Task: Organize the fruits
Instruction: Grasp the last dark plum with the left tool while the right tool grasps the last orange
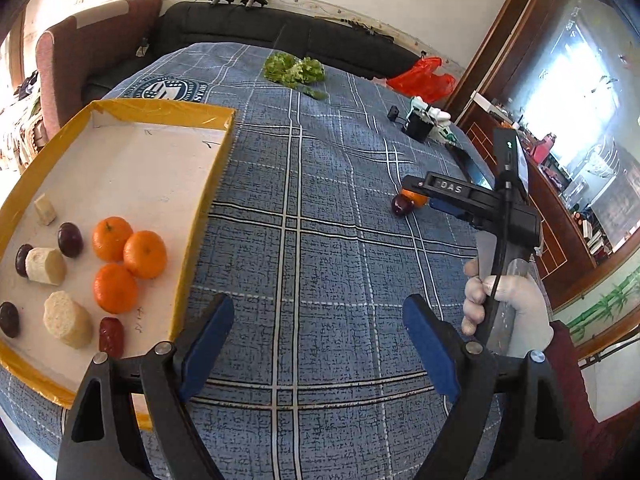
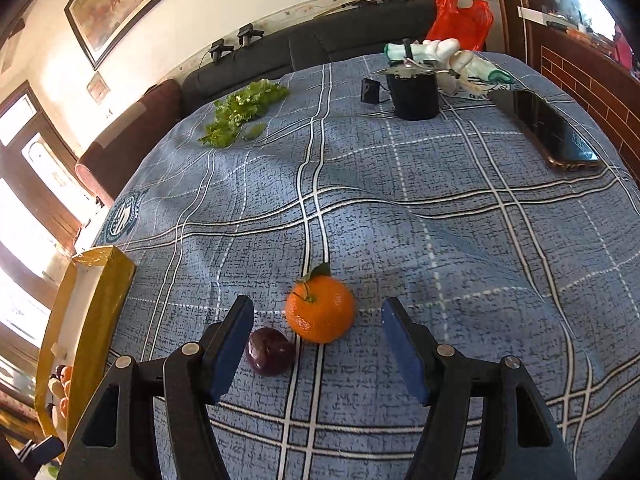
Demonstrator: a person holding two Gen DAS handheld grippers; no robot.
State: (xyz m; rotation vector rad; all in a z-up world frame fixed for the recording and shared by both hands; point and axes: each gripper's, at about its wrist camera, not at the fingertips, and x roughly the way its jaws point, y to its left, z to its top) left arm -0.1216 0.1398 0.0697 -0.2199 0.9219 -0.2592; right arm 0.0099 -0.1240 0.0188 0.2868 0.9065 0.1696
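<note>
A yellow-rimmed tray [image 1: 208, 184] at left holds three tangerines [image 1: 128, 256], dark plums [image 1: 70, 239], pale cut chunks [image 1: 68, 318] and a red date [image 1: 111, 336]. My left gripper [image 1: 318, 344] is open and empty over the blue cloth, right of the tray. My right gripper [image 2: 318, 344] is open; a tangerine with a leaf [image 2: 320, 308] and a dark plum [image 2: 270, 350] lie on the cloth between its fingers. In the left wrist view the right gripper [image 1: 416, 194] hovers over that tangerine [image 1: 416, 199] and plum [image 1: 402, 205]. The tray edge [image 2: 102, 300] shows at left.
Green lettuce [image 2: 244, 110] lies at the far side of the table. A black cup [image 2: 414, 94] with white gloves [image 2: 440, 50], a small black box [image 2: 370, 90], a phone [image 2: 548, 132] and a red bag [image 2: 460, 20] are at far right. A sofa [image 1: 280, 32] runs behind.
</note>
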